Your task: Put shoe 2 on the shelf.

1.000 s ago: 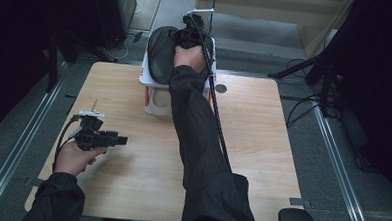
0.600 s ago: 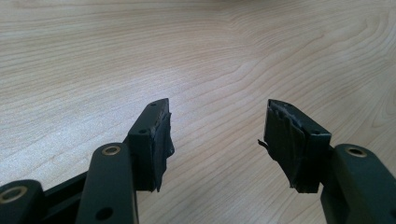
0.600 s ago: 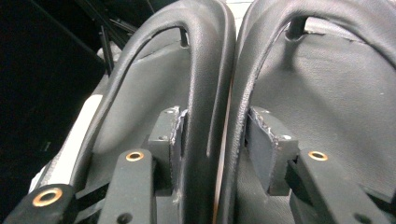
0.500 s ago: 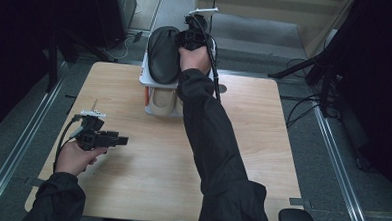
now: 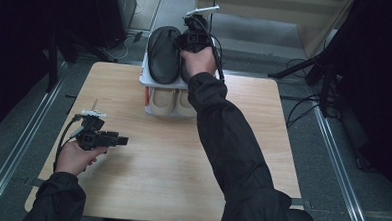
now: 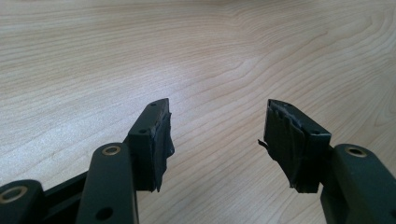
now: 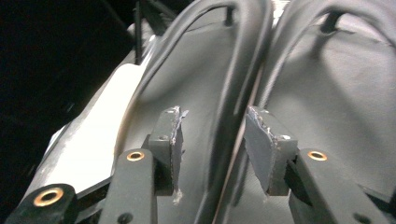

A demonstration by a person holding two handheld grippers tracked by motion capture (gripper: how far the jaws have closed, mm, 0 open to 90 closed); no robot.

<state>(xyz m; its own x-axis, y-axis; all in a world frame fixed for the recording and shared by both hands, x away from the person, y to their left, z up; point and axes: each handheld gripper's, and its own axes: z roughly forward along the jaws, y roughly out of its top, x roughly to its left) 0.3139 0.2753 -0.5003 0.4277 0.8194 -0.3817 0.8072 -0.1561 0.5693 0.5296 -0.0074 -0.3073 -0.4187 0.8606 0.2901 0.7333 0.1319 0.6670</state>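
Two black shoes sit side by side on top of a small white rack (image 5: 144, 79) at the table's far edge; the left shoe (image 5: 164, 54) is plain to see, the other lies mostly under my right hand. My right gripper (image 5: 189, 37) is over them. In the right gripper view its jaws (image 7: 212, 140) stand apart around the adjoining rims of the left shoe (image 7: 196, 93) and the right shoe (image 7: 336, 93), one pad inside each. My left gripper (image 5: 122, 140) rests open low over the wooden table (image 5: 181, 165) at the left, with nothing between its jaws (image 6: 217, 135).
A beige pair of shoes (image 5: 159, 101) lies on the rack's lower shelf. The white shelf edge (image 7: 102, 126) is beside the left shoe. Bare wood (image 6: 187, 46) lies under the left gripper. Dark floor, cables and stands surround the table.
My right arm has reached a little farther over the rack, bringing its gripper deeper onto the black shoes. The left hand and its gripper have stayed put.
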